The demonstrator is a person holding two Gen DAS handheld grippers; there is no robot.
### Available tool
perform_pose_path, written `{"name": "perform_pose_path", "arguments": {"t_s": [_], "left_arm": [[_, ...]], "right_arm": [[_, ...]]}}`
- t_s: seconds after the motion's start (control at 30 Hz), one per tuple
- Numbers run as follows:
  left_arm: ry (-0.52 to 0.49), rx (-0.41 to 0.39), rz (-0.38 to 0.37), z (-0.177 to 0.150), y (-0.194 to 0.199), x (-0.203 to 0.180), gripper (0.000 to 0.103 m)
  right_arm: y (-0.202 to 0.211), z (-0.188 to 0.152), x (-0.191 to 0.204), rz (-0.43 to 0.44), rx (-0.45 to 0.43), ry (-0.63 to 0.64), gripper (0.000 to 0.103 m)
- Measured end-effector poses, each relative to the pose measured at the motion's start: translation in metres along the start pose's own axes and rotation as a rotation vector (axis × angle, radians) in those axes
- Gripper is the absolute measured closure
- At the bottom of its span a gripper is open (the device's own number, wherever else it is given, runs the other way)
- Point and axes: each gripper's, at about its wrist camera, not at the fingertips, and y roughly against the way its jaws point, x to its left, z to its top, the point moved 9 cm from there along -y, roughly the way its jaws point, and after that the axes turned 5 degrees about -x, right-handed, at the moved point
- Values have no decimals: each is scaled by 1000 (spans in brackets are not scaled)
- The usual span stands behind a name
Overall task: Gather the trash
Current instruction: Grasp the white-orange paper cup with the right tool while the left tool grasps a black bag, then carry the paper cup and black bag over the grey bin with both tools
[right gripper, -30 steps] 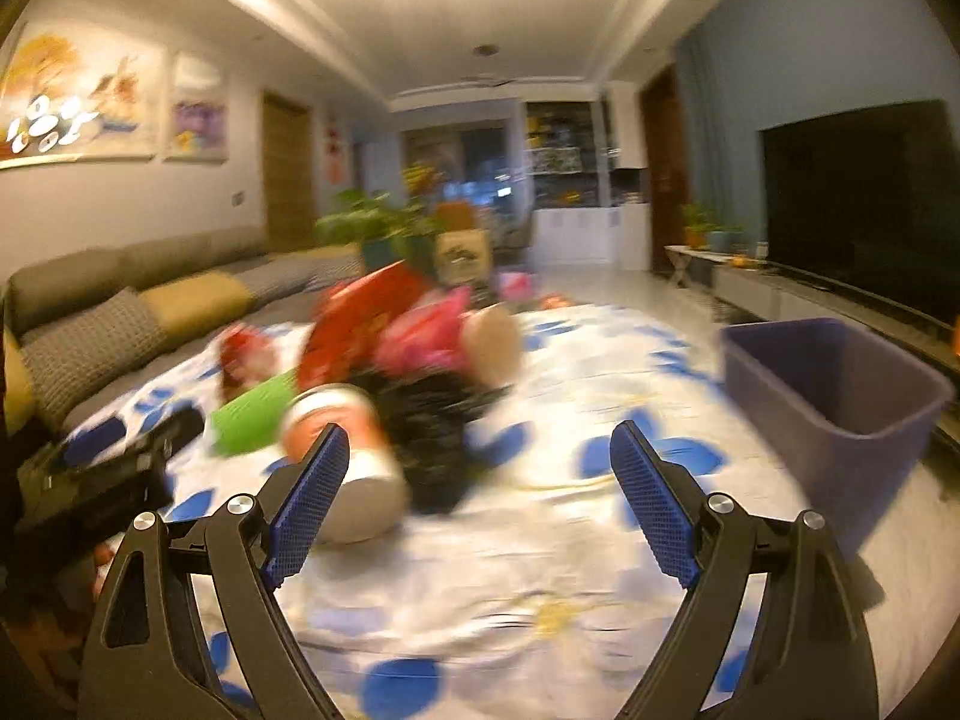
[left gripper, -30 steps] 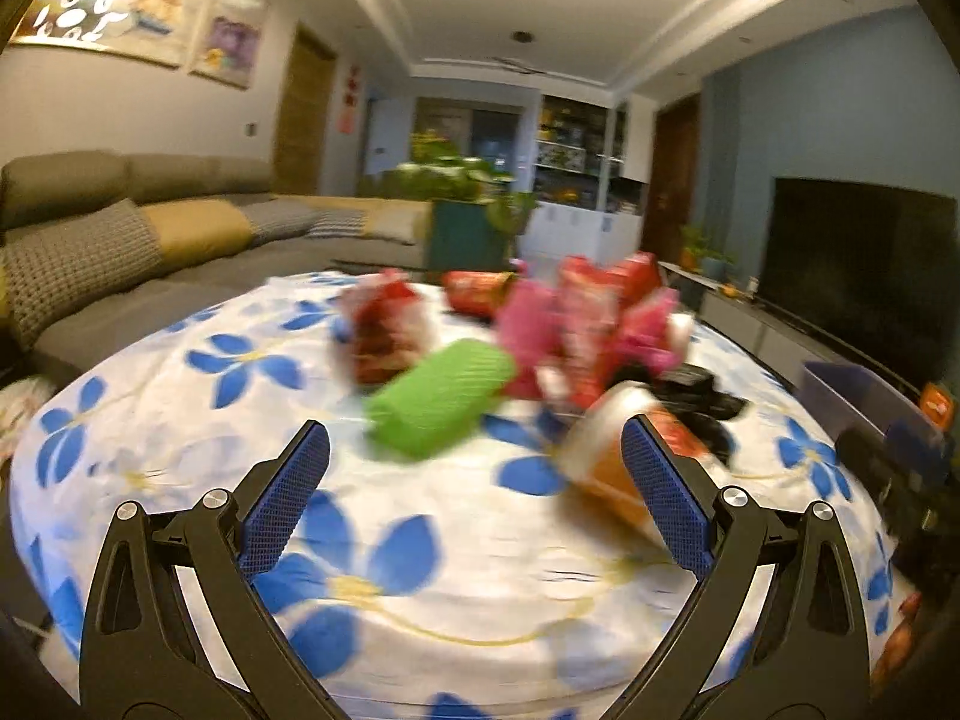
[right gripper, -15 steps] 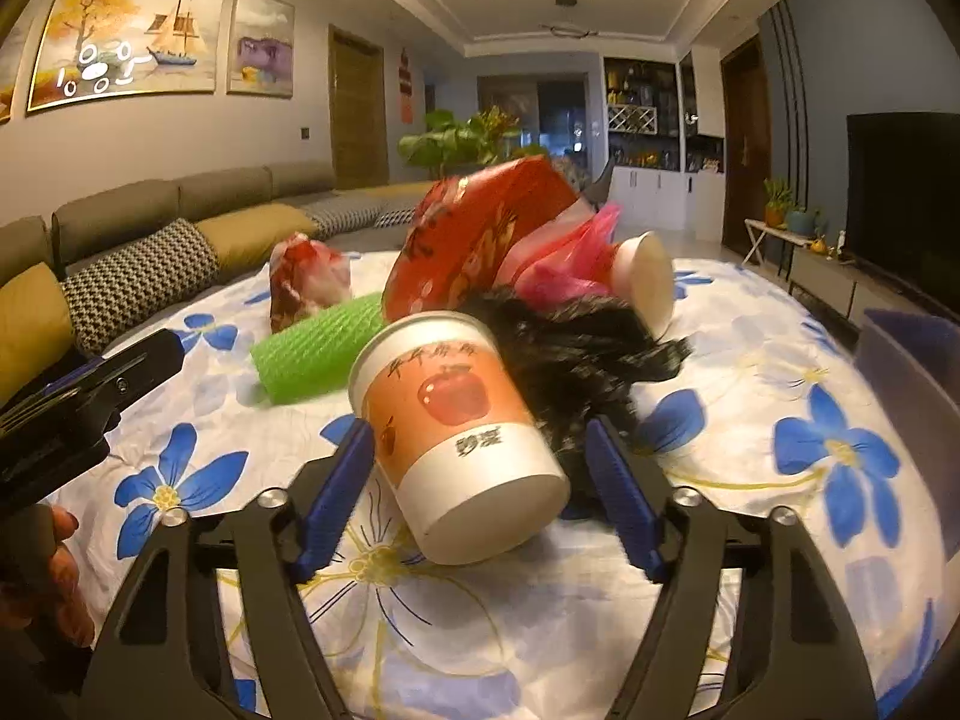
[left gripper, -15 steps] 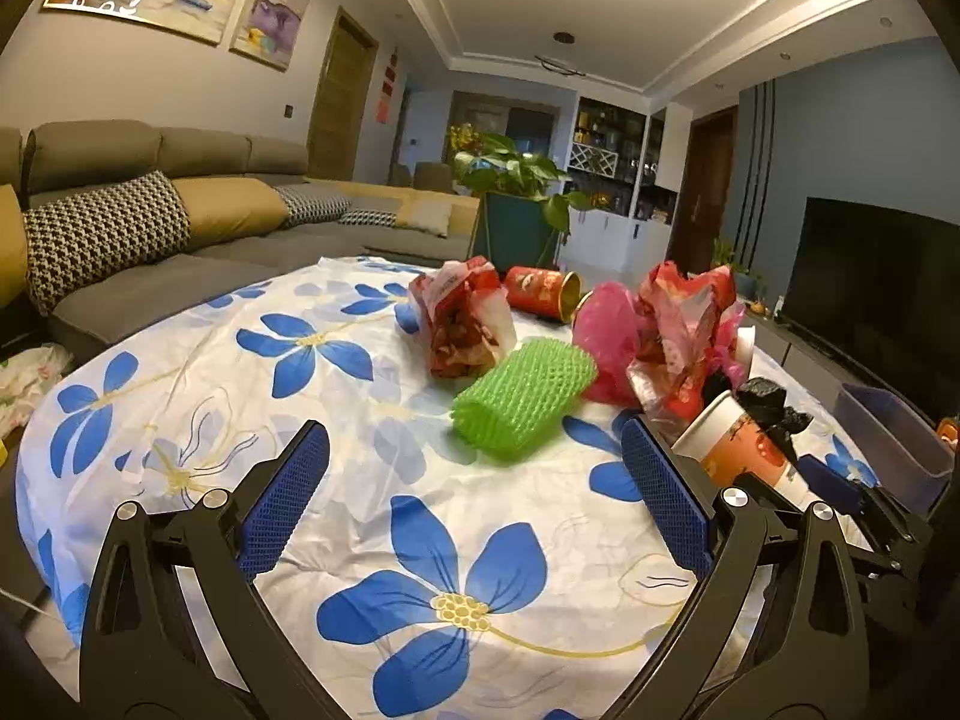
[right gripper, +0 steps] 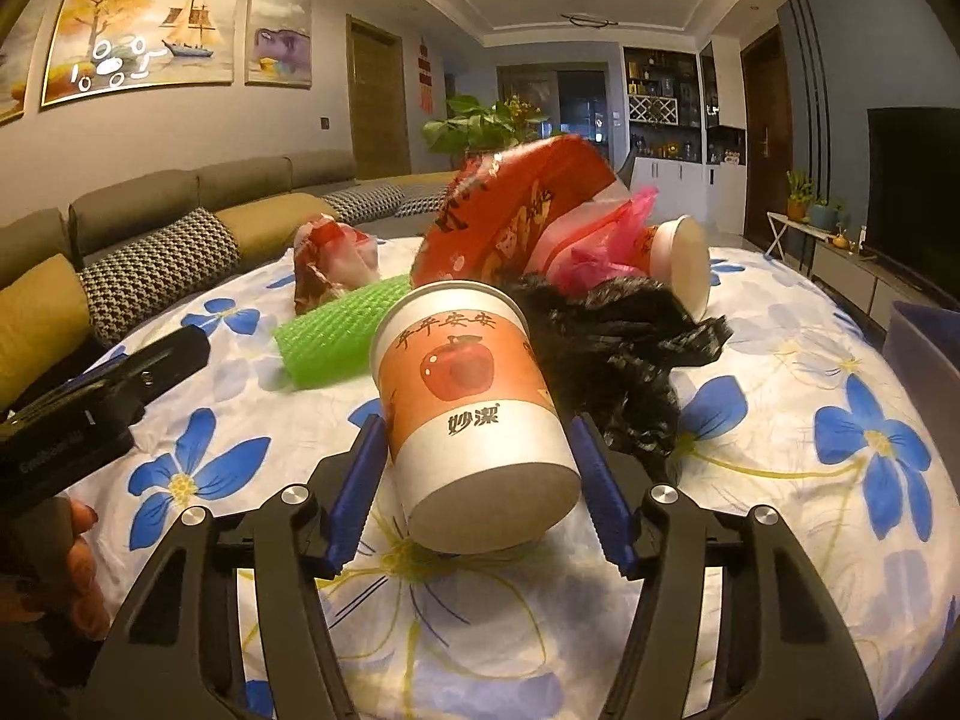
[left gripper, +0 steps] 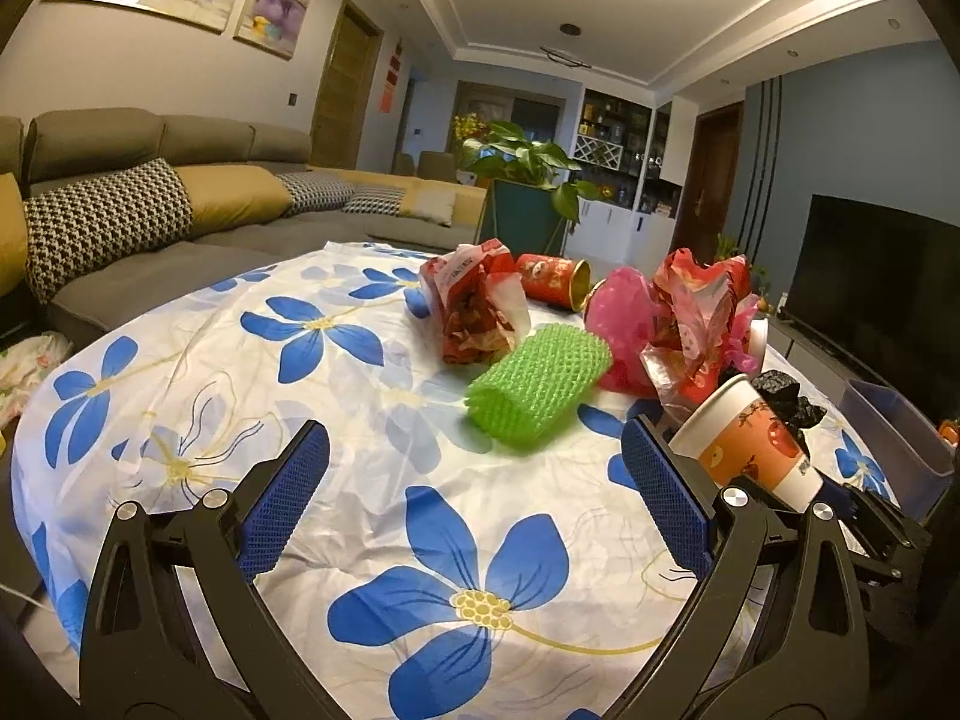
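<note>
Trash sits heaped on the flowered counter (left gripper: pixel 198 360), toward the right of the left wrist view and across the middle of the right wrist view. Nearest is a paper cup (right gripper: pixel 474 414) lying on its side with its base toward the camera, an apple printed on its orange band. It lies between the blue pads of the right gripper (right gripper: pixel 480 468), whose jaws sit close against both sides of it; whether they press it firmly I cannot tell. Just behind the cup lies a crumpled black bag (right gripper: pixel 618 354), and behind that a red wrapper (right gripper: pixel 510 216), a pink bag (right gripper: pixel 600 246) and a second cup (right gripper: pixel 684 264) on its side. To the cup's left lies a green foam net (right gripper: pixel 336 336), with a crumpled red-and-white wrapper (right gripper: pixel 330 264) beyond it. A red can (left gripper: pixel 552 279) lies on its side further back in the left wrist view.

The left gripper (left gripper: pixel 474 498) hovers over bare cloth at the lower middle of its frame, jaws spread wide and holding nothing. A purple bin (left gripper: pixel 900 432) stands at the counter's right edge.
</note>
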Motion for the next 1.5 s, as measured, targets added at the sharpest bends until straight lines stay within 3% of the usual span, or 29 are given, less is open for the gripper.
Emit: {"name": "perform_pose_path", "arguments": {"t_s": [0.3,0.6,0.7,0.8,0.9,0.97,1.0,1.07,1.13,1.5], "left_arm": [[-23,5,-61,-1,6,-28,7],[-139,16,-285,-7,4,-140,7],[-182,64,-341,-17,-9,-172,7],[-231,130,-347,-30,-32,-191,13],[-262,221,-362,-45,-52,-202,33],[-276,273,-379,-57,-59,-206,54],[-278,286,-387,-61,-60,-208,60],[-276,302,-405,-66,-60,-210,87],[-280,288,-419,-65,-55,-211,97],[-262,97,-501,-22,15,-214,101]], "right_arm": [[53,22,-34,-68,-112,-62,42],[96,34,-102,-244,-191,-148,42],[104,33,-120,-279,-199,-171,42],[111,30,-133,-301,-202,-184,42],[113,27,-140,-312,-200,-191,42],[115,25,-143,-317,-200,-195,42],[115,25,-144,-318,-200,-197,42],[115,25,-144,-320,-201,-199,42],[116,25,-145,-321,-204,-203,42],[126,32,-145,-337,-237,-203,42]]}}
